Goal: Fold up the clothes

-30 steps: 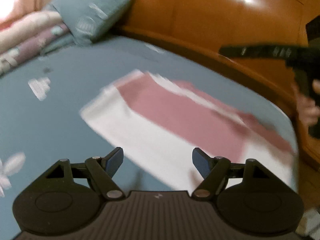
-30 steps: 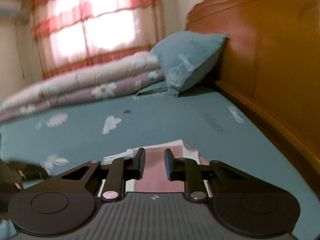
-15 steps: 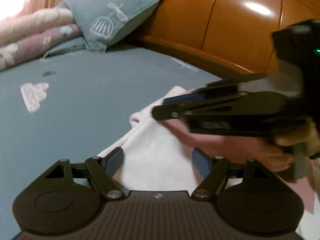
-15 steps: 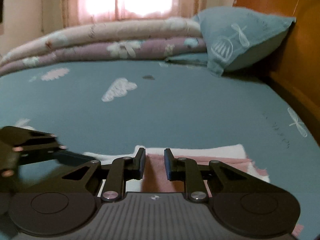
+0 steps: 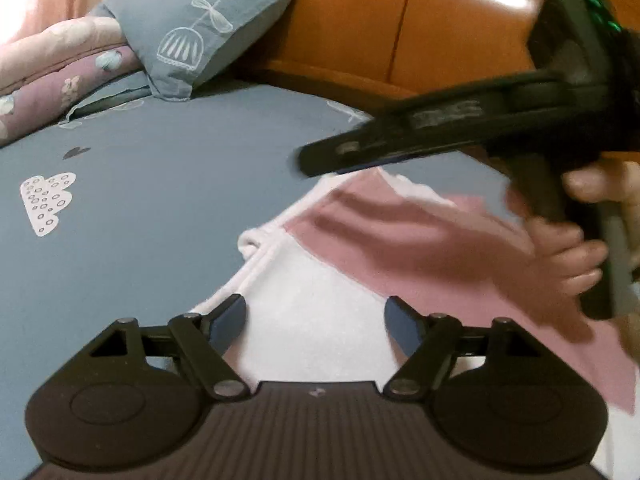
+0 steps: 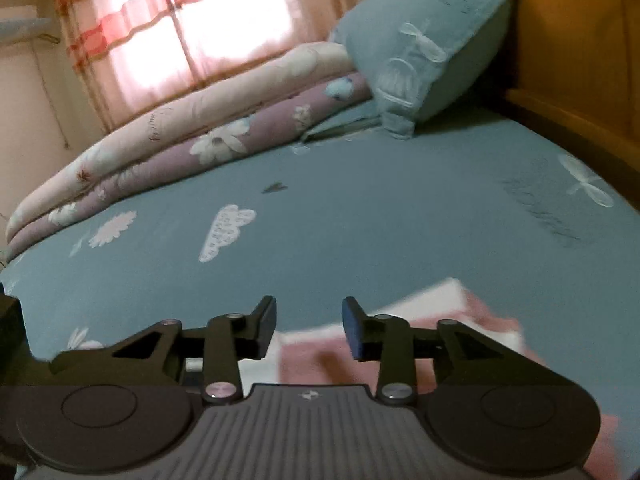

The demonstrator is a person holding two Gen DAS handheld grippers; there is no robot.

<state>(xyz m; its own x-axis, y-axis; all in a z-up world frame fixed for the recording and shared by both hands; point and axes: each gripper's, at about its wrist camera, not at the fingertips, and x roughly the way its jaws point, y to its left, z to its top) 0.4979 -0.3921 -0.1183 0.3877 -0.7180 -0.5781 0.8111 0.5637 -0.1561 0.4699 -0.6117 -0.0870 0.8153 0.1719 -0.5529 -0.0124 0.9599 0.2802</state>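
A folded pink and white garment [image 5: 360, 248] lies flat on the blue-grey bed sheet [image 5: 160, 200]. My left gripper [image 5: 316, 320] is open just above its white near part, with nothing pinched. In the left wrist view my right gripper [image 5: 312, 164], held by a hand [image 5: 568, 256], hovers over the garment's far corner. In the right wrist view the right gripper [image 6: 308, 324] has its jaws opening, with only bare sheet and the garment's edge [image 6: 448, 308] beyond them. Nothing is held between the pads.
A blue-grey pillow [image 5: 200, 32] leans on the orange wooden headboard [image 5: 420, 32] at the far end. A rolled floral quilt [image 6: 180, 152] lies along the far side under a curtained window [image 6: 200, 20]. The sheet carries white cloud prints [image 6: 226, 232].
My right gripper swung in over the garment's far corner, lowered, and its jaws parted. My left gripper came down close over the garment's white part and then held still.
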